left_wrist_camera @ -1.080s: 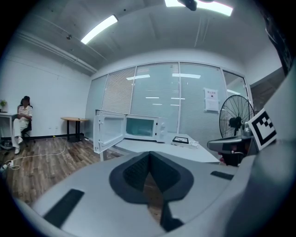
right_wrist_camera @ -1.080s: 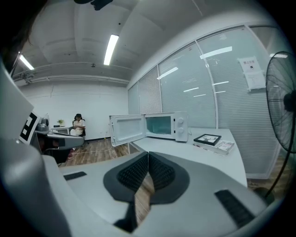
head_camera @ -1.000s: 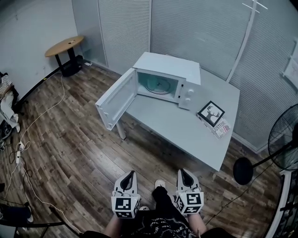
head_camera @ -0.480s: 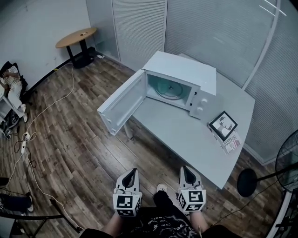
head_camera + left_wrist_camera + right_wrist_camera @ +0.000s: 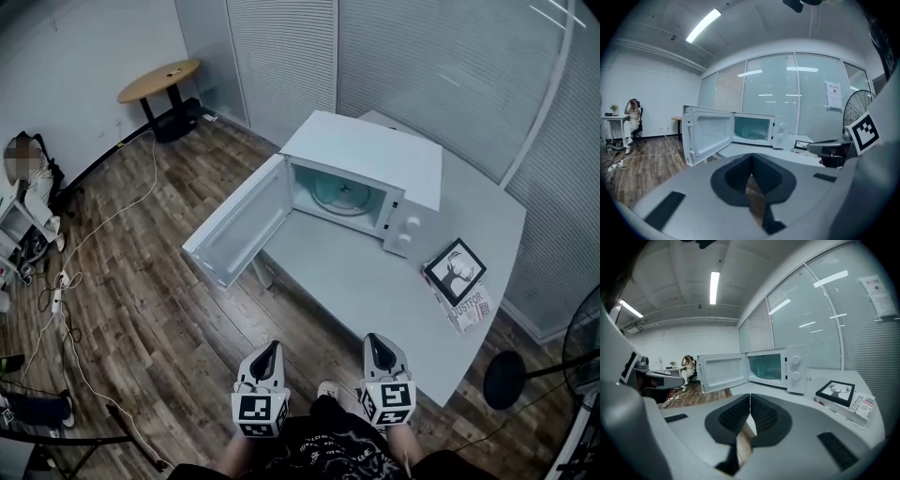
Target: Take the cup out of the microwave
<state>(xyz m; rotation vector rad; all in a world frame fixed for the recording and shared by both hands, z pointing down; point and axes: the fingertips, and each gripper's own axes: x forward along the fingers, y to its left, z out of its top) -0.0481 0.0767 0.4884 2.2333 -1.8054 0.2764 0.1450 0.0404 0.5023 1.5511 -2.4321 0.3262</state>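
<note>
A white microwave (image 5: pixel 375 169) stands on a pale grey table (image 5: pixel 375 291) with its door (image 5: pixel 234 230) swung wide open to the left. Inside I see the glass turntable (image 5: pixel 342 194); no cup shows in any view. My left gripper (image 5: pixel 266 356) and right gripper (image 5: pixel 376 349) are held side by side near my body, short of the table's front edge. Both have their jaws shut with nothing between them. The microwave (image 5: pixel 757 130) appears ahead in the left gripper view, and the microwave (image 5: pixel 776 367) also in the right gripper view.
A framed deer picture (image 5: pixel 455 270) lies on a magazine (image 5: pixel 469 307) at the table's right. A round wooden side table (image 5: pixel 159 81) stands far left. Cables (image 5: pixel 66 281) trail over the wood floor. A fan base (image 5: pixel 503 380) sits at the right. A seated person (image 5: pixel 633 122) is far left.
The microwave and table have come closer and shifted right in the head view as I walk forward. Both grippers stay shut, side by side.
</note>
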